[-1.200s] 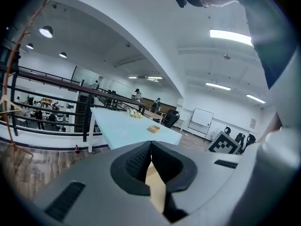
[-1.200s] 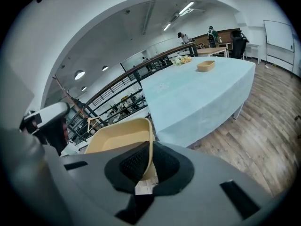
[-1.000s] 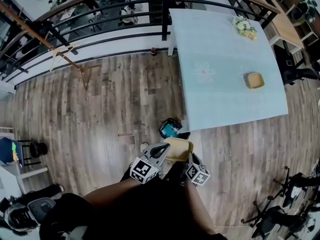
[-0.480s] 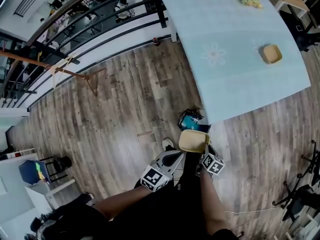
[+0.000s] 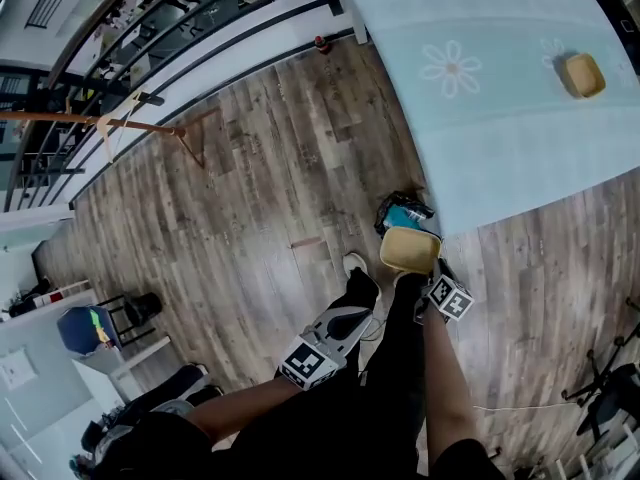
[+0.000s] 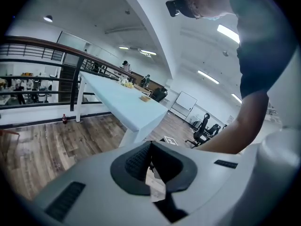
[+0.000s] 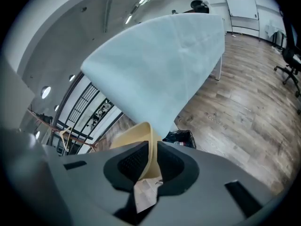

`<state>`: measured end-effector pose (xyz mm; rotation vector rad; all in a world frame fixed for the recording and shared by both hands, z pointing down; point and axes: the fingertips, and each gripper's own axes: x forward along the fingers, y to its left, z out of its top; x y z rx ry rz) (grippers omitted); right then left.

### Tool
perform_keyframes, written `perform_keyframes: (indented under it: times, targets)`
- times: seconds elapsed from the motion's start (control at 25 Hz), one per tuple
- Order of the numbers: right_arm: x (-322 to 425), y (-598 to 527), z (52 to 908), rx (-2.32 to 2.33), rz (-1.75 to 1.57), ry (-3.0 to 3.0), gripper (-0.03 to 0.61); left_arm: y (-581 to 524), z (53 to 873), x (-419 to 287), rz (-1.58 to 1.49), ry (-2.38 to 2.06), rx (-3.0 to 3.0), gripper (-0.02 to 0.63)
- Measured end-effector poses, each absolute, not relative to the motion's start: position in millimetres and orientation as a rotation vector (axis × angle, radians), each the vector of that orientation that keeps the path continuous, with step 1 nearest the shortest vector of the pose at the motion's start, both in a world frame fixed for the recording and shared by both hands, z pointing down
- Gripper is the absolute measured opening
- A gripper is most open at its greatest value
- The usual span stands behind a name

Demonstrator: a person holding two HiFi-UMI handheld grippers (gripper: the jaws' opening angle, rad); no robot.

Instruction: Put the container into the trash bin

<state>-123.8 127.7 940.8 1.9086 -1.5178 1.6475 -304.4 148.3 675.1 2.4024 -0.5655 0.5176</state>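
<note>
Wood-plank floor fills most of the head view, with a black railing along its far edge and a table under a pale blue cloth at the upper right. On that cloth sits 1 tan dish, well apart from everything else. Down on the floor, just beside the table's near edge, stands the trash bin, dark, with something teal inside. The right gripper is clamped on the container, a shallow tan tub with rounded corners. In the right gripper view its 2 pads press on 1 thin wall of the tub, which rises past the jaw tips. From the head view the container shows right next to the bin; whether it is over the opening cannot be told. The left gripper hangs to the lower left, near the person's legs, its jaws closed together with nothing between them.
</note>
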Motion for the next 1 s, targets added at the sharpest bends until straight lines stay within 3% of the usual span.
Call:
perform_keyframes:
  times: [0.08,0.12,0.2,1.0]
  targets:
    - [-117,127,956,1.922,1.672,-1.465,0.067,152,685,-313,0.534,-0.580,2.371,0.015]
    - [-115,128,965,1.924,1.691,-1.431,0.119,155,689,-316,0.544,-0.587,2.356,0.015]
    - [-112,131,979,1.921,1.725,-1.383,0.150,160,699,-321,0.568,-0.593,2.337,0.015]
    - [-151,144,911,1.652,1.531,-1.670,0.149,151,667,-283,0.483,-0.625,2.403,0.015]
